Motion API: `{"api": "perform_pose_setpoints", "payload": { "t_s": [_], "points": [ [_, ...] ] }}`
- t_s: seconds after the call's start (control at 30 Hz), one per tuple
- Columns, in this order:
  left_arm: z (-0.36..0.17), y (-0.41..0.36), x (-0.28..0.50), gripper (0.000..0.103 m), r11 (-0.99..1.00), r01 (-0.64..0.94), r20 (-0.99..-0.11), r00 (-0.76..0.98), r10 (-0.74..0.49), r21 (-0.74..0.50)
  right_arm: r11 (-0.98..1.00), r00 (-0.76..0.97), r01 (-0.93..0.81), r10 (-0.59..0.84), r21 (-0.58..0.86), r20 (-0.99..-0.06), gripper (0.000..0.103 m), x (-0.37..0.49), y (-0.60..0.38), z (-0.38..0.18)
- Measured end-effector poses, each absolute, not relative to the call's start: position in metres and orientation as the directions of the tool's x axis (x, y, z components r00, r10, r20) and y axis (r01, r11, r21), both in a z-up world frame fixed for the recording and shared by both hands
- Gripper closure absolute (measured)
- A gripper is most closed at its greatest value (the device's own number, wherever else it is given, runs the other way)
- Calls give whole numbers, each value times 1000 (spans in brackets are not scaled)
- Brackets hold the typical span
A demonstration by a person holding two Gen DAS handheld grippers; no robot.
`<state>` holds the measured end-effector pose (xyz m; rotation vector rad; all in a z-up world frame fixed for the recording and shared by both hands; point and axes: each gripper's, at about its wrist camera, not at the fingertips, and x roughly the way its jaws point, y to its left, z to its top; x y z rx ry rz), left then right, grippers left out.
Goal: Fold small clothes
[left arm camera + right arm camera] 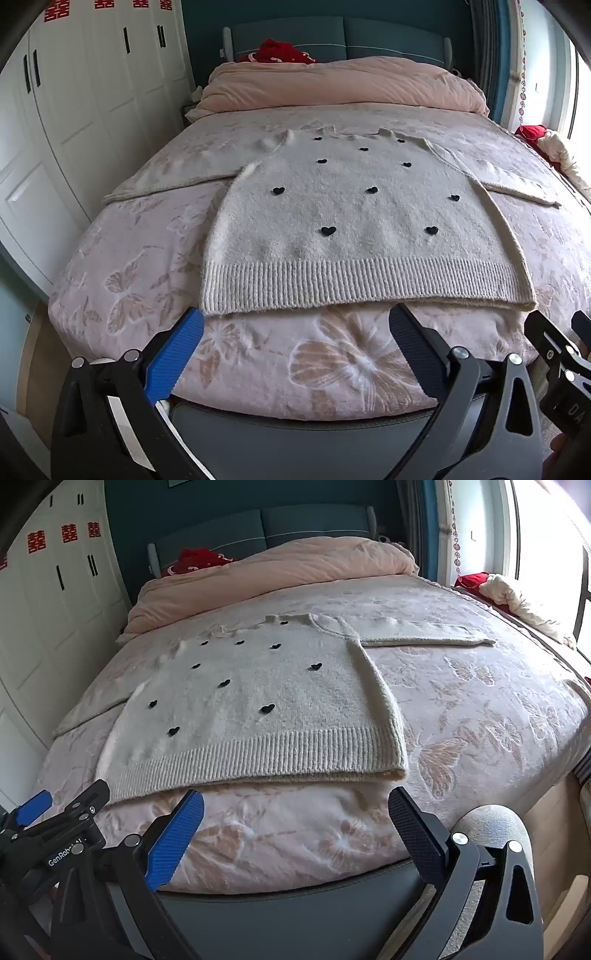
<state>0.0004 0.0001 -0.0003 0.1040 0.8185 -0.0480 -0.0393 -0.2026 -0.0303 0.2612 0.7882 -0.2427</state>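
Note:
A cream knitted sweater (354, 221) with small black hearts lies flat on the bed, ribbed hem toward me and both sleeves spread sideways. My left gripper (295, 325) hovers just short of the hem, open, with nothing between its blue and black fingers. The same sweater (243, 709) fills the left half of the right wrist view. My right gripper (295, 805) stands open in front of the hem's right corner, holding nothing. The left gripper (62, 805) shows at the lower left of the right wrist view, and part of the right gripper pokes in at the lower right of the left wrist view.
The bed carries a pink butterfly-patterned cover (129, 258), with a pink duvet (332, 85) bunched at the teal headboard. White wardrobe doors (74, 92) stand on the left. Red and cream cloths (517, 594) lie by the window on the right. The dark foot-end edge (295, 915) is below the grippers.

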Motion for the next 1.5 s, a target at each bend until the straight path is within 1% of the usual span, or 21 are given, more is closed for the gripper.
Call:
{"api": "perform_pose_setpoints", "payload": {
  "t_s": [1.5],
  "points": [
    [-6, -2, -2, 5, 990, 96, -729, 684, 8, 101, 949, 676, 285, -96, 138, -731, 5, -39, -195, -32]
  ]
}}
